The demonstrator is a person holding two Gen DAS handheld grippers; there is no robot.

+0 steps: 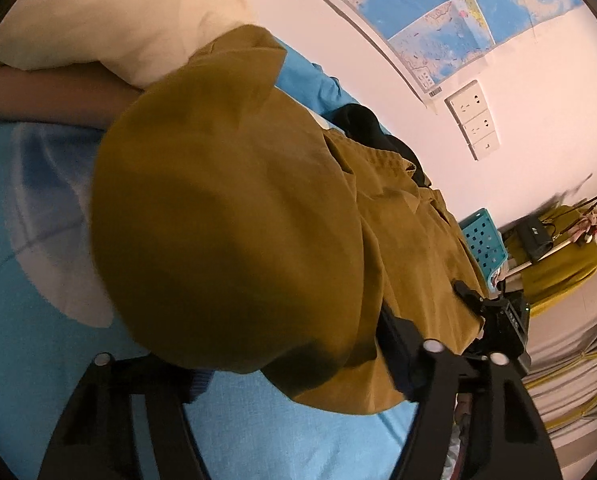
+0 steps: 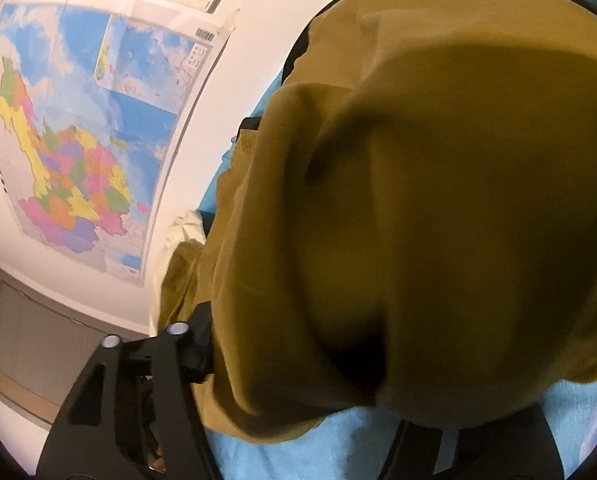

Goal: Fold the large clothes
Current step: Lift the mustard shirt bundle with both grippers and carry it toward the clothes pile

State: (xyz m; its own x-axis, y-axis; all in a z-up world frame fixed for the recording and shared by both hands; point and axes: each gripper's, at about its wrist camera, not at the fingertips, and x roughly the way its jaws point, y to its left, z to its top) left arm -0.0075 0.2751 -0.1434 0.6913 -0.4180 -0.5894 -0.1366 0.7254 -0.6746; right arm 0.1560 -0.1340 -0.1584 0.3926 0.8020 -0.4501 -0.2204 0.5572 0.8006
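Your left gripper and right gripper each have the mustard-brown garment draped over the jaws; the cloth hides them, so I cannot tell how they stand. The garment hangs over the blue bedsheet, reaching toward the white pillow. Beyond the garment is the wall map. You seem to be mid-fold; next, lower the lifted edge evenly onto the garment.
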